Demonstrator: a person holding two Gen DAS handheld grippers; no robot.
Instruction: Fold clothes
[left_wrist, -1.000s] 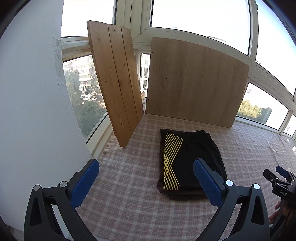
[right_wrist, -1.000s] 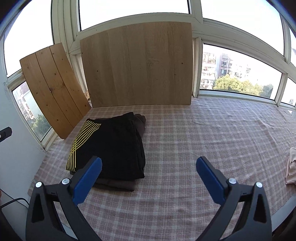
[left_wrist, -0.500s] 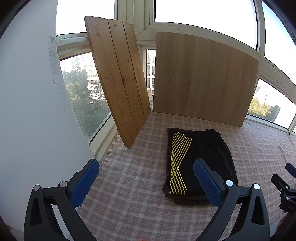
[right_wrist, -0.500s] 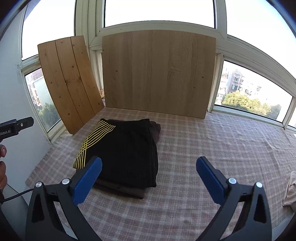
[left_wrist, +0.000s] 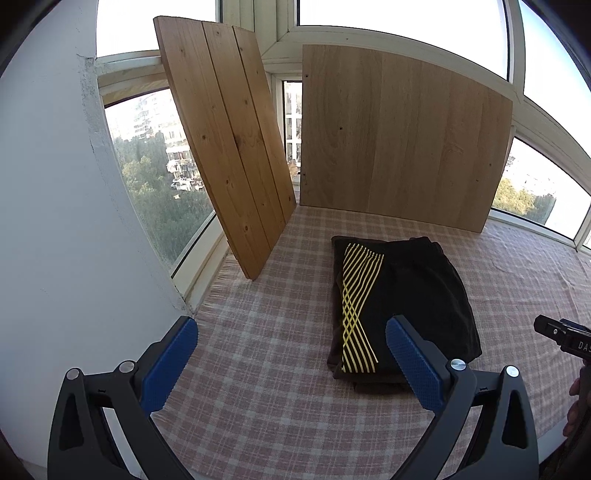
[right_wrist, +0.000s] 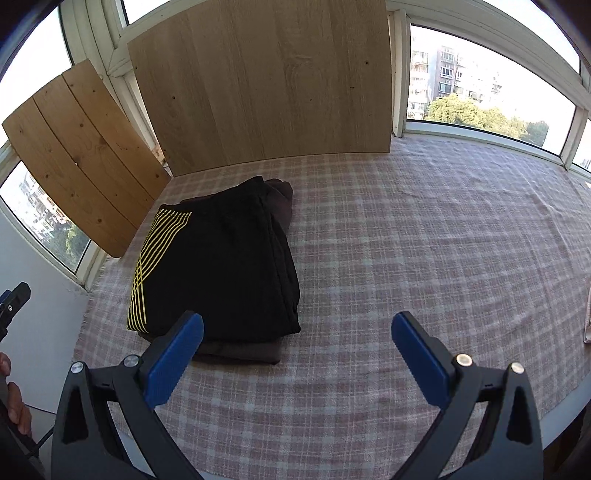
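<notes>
A folded black garment with yellow stripes (left_wrist: 399, 299) (right_wrist: 221, 266) lies on top of a folded dark brown one (right_wrist: 240, 352) on the checked tablecloth (right_wrist: 406, 258). My left gripper (left_wrist: 291, 354) hovers open near the table's front left, to the left of the stack. Its right finger overlaps the stack's near corner in the picture. My right gripper (right_wrist: 297, 347) is open above the front edge, just right of the stack, and holds nothing. In the left wrist view the right gripper's tip (left_wrist: 561, 334) shows at the right border.
Two wooden boards lean against the windows: a slatted one (left_wrist: 229, 136) at the left and a wide one (left_wrist: 402, 140) behind the stack. A white wall (left_wrist: 55, 221) stands close on the left. A pale cloth (right_wrist: 587, 314) peeks in at the right edge.
Both grippers have shifted: the left wrist view swung left and back, the right wrist view tilted down towards the stack. The clothes have not moved. Both stay open.
</notes>
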